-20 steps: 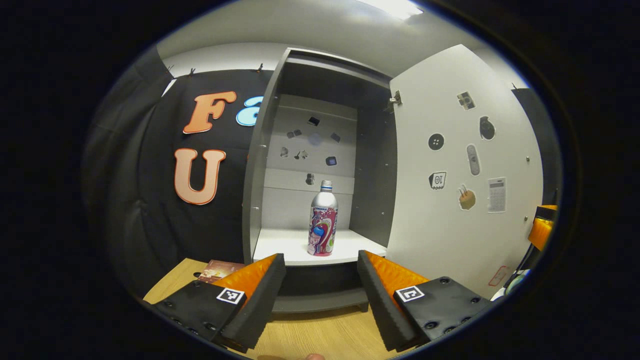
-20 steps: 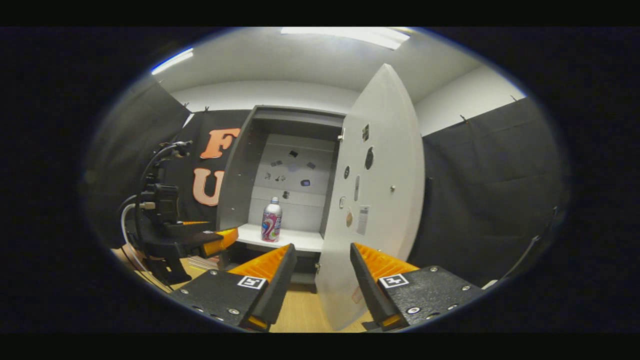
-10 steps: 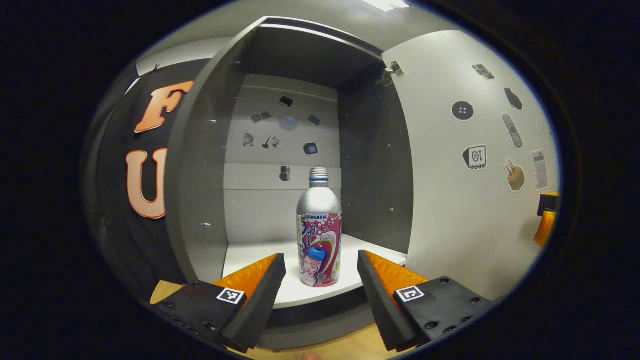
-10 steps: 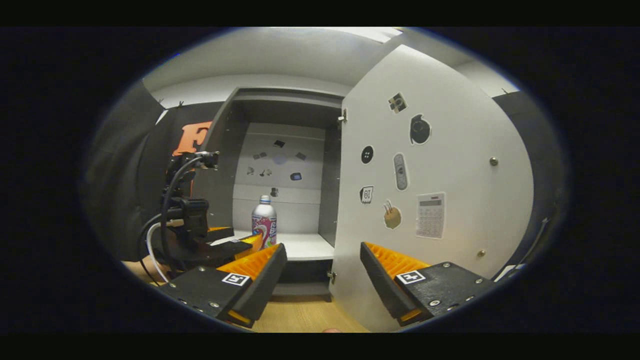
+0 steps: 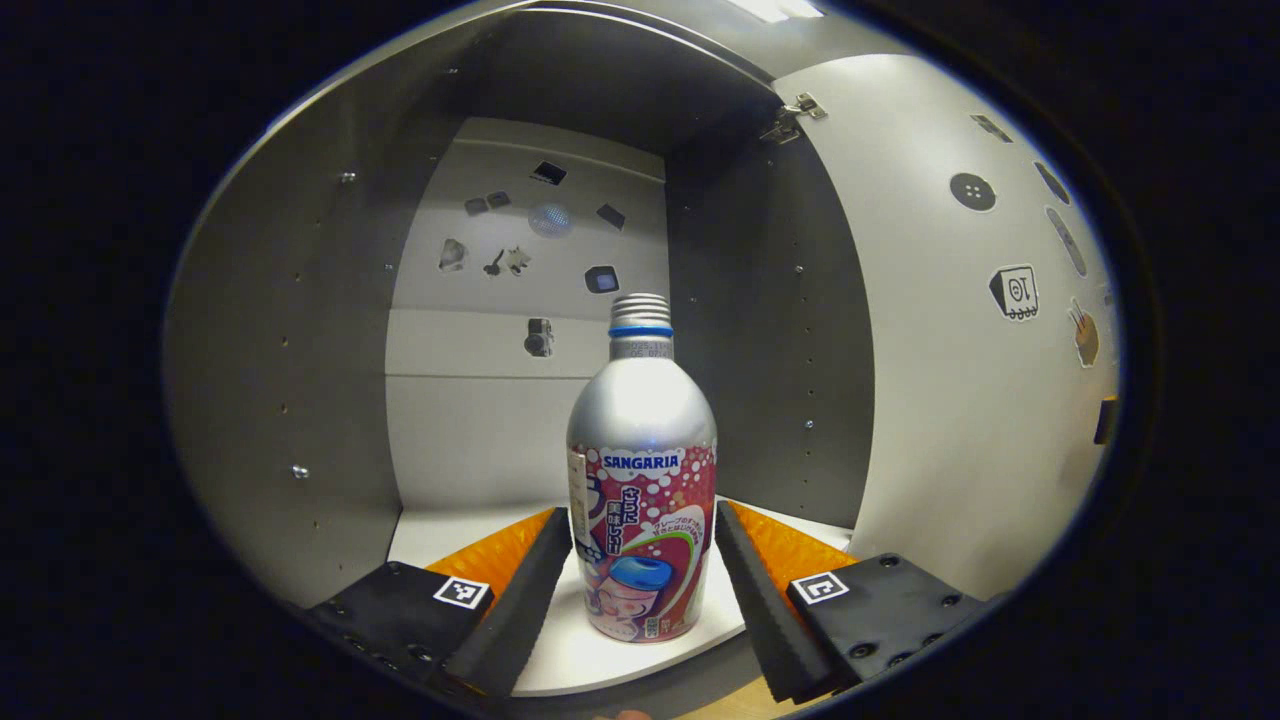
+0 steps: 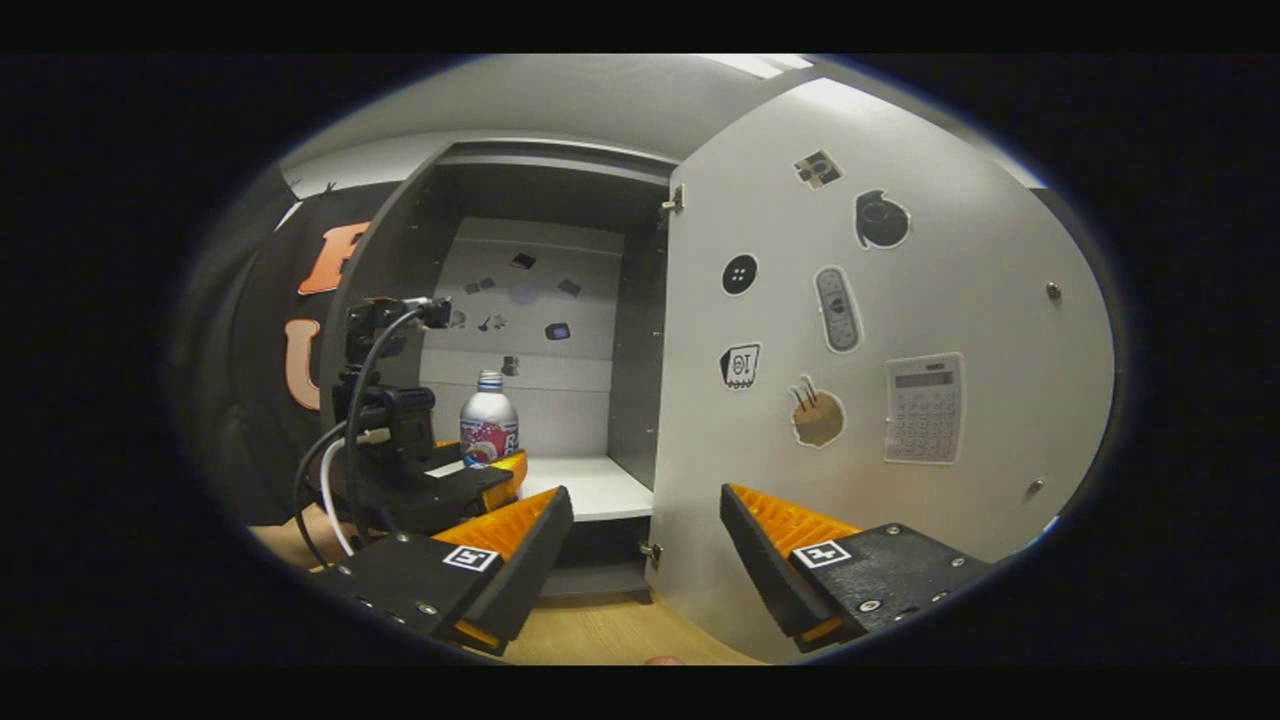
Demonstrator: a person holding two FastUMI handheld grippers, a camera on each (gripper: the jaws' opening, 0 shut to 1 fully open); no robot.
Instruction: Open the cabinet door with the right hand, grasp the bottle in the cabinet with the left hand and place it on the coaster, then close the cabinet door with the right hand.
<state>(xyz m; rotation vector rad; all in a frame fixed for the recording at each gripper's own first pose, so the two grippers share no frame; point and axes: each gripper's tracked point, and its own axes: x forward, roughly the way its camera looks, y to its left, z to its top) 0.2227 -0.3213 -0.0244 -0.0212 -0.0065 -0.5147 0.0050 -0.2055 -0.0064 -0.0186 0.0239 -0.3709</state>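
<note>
Inside the cabinet, silver pink-labelled bottle upright.

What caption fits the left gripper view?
Open left gripper flanks the upright bottle on the cabinet shelf.

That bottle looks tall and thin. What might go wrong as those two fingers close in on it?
The bottle stands upright between the left gripper's open fingers; if one finger touches first, it could tip on the shelf. The cabinet's side walls sit close, so a careless pull-out might bump it. The open door hangs beside the right gripper and could get knocked.
</note>
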